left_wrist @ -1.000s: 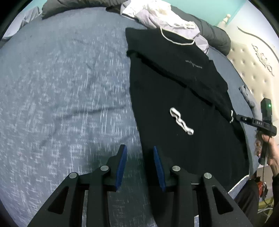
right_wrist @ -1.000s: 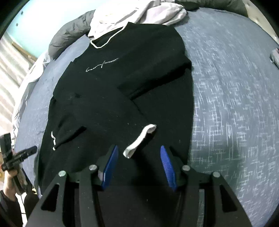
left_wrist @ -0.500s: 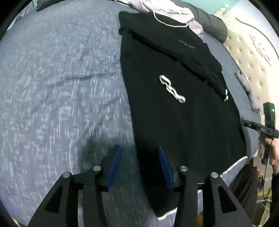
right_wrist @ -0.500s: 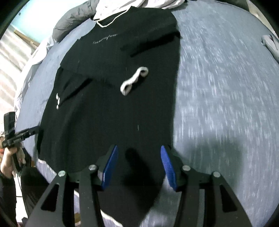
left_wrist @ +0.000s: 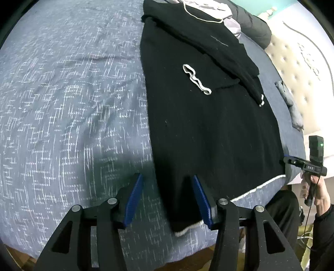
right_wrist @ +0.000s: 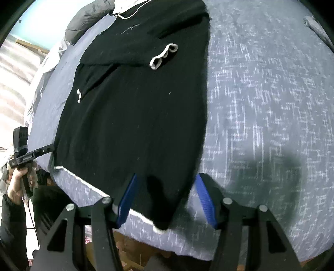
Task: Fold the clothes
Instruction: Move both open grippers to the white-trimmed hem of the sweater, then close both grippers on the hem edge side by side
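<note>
I see the black sweater (left_wrist: 208, 129) lying flat on the blue-grey bedspread (left_wrist: 68, 100), sleeves folded across its front so one white cuff (left_wrist: 196, 79) rests mid-chest. Its white-trimmed hem reaches the near edge of the bed. My left gripper (left_wrist: 167, 200) hangs over the hem's left corner; its jaws have just been opening and stand spread, the corner below and between them, pads not pressing it. My right gripper (right_wrist: 165, 198) hangs over the hem's other corner (right_wrist: 160, 218), jaws likewise just opening, spread, cloth beneath but not pinched. A pile of pale clothes (left_wrist: 219, 12) sits beyond the collar.
</note>
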